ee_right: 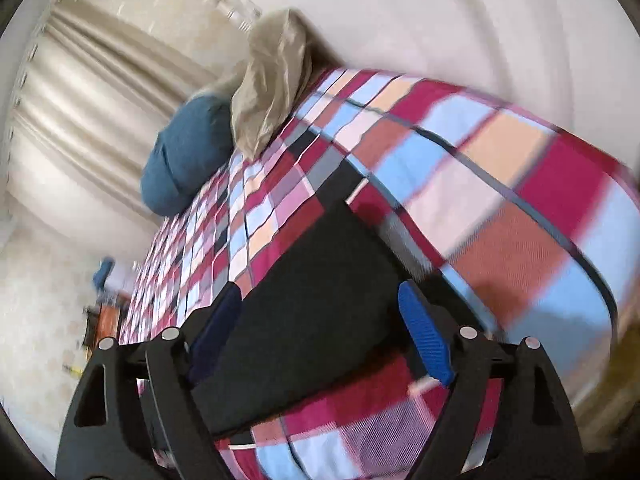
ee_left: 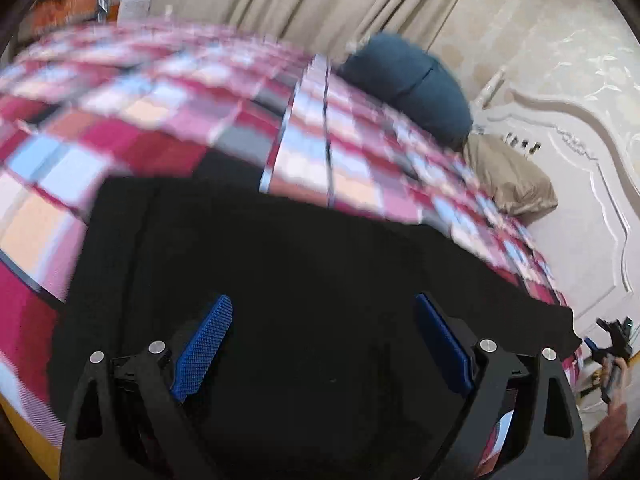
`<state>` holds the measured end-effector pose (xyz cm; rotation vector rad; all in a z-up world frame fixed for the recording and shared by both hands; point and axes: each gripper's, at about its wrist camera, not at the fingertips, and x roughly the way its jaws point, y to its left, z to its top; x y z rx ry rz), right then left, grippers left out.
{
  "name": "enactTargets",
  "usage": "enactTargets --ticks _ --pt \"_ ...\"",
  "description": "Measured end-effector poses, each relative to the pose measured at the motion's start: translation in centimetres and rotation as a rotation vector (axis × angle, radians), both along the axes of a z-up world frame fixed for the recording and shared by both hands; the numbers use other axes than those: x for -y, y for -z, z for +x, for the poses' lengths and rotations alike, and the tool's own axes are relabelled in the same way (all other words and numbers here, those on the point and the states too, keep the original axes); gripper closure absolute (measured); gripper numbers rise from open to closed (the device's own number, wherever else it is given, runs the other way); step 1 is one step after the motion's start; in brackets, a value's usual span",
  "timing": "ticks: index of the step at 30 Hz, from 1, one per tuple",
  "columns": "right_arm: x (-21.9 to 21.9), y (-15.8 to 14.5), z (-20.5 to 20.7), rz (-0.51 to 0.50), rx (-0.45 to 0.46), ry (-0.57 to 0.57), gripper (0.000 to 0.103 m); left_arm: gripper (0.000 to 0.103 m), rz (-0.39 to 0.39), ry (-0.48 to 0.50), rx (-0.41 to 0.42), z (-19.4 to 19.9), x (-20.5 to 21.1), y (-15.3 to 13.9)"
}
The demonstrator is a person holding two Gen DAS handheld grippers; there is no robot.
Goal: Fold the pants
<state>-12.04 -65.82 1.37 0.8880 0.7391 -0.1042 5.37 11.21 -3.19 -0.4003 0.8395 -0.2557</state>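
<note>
The black pants (ee_left: 304, 280) lay flat on the bed's plaid cover (ee_left: 132, 128), directly ahead of and below the left gripper (ee_left: 320, 340), filling nearly everything between its blue pads (ee_left: 204, 344). That gripper was spread wide, with nothing pinched; the dark cloth sat beneath the open jaws, not between pressing pads. Over on the right, the right gripper (ee_right: 324, 336) was spread as well, hanging above a near corner of the pants (ee_right: 316, 304), whose straight edges ran away from it toward the far side of the bed. No fabric was clamped there either; whether the pads brushed the cloth could not be told through the blur.

So, judging from this, a fold had been laid and both grippers were free: the garment looked like a tidy dark rectangle, edges fairly square, so the task seemed well along but perhaps not finished. The teal pillow (ee_right: 184, 160) and tan pillow (ee_right: 272, 80) sat well beyond the grippers at the head of the bed, out of the way.

The next move would call for choosing an edge. Each gripper would need to drop to a near corner, pinch through all layers, and carry the two corners together across the garment, keeping them level so the stacked layers did not slide apart.
</note>
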Motion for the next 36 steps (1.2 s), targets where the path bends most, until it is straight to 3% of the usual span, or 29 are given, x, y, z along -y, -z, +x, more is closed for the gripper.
enactTargets --ticks 3,9,12,17,22,28,30,36 --pt "1.8 2.0 2.3 0.054 -0.038 -0.049 0.022 0.012 -0.008 0.002 0.036 -0.1 -0.3 0.5" --pt "3.5 5.8 4.1 0.163 -0.082 -0.109 0.022 0.01 -0.148 -0.016 0.027 0.1 -1.9 0.7" --pt "2.9 6.4 4.9 0.216 -0.06 -0.194 0.022 0.008 -0.13 -0.012 0.014 0.3 -1.5 0.5" --pt "1.5 6.1 5.7 0.167 -0.097 -0.273 0.037 0.005 -0.035 -0.01 0.016 0.6 -0.1 0.5" --pt "0.6 5.5 5.5 0.111 -0.106 -0.266 0.043 0.005 -0.064 -0.03 0.02 0.7 -0.6 0.7" --pt "-2.6 5.3 6.4 0.003 -0.131 -0.269 0.079 0.005 -0.055 -0.02 -0.003 1.0 -0.6 0.7" --pt "-2.9 5.3 6.5 0.032 -0.108 -0.249 0.081 0.005 -0.039 -0.016 -0.008 1.1 -0.3 0.6" --pt "-5.1 2.3 6.7 -0.049 -0.051 -0.186 0.083 0.005 -0.015 -0.015 -0.012 1.1 -0.1 0.7"
